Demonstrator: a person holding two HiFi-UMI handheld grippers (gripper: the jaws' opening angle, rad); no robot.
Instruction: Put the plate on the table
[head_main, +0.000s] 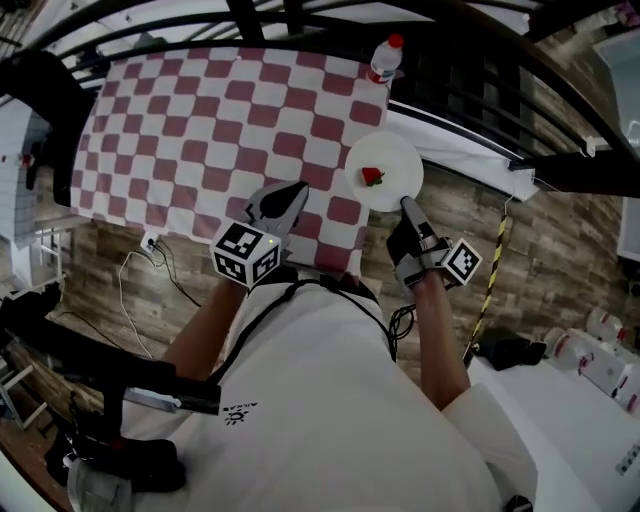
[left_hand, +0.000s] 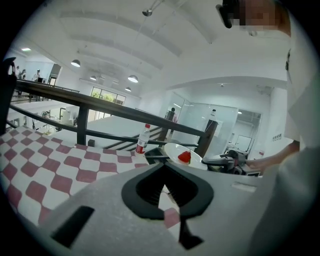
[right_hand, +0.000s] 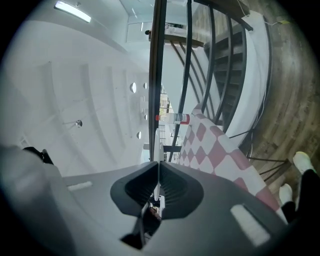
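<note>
A white plate (head_main: 390, 165) with a small red strawberry-like piece (head_main: 373, 177) on it hangs level at the right edge of the checkered table (head_main: 200, 130), partly over the cloth. My right gripper (head_main: 406, 205) is shut on the plate's near rim. In the right gripper view the plate (right_hand: 158, 150) shows edge-on as a thin white line between the jaws. My left gripper (head_main: 291, 193) is over the cloth's near edge, left of the plate, jaws together and empty. The left gripper view shows the plate (left_hand: 172, 150) ahead to the right.
A water bottle with a red cap (head_main: 385, 58) stands at the table's far right corner. A black railing (head_main: 470, 90) runs behind and to the right of the table. Cables (head_main: 140, 270) lie on the wooden floor, and white bottles (head_main: 600, 350) stand at the right.
</note>
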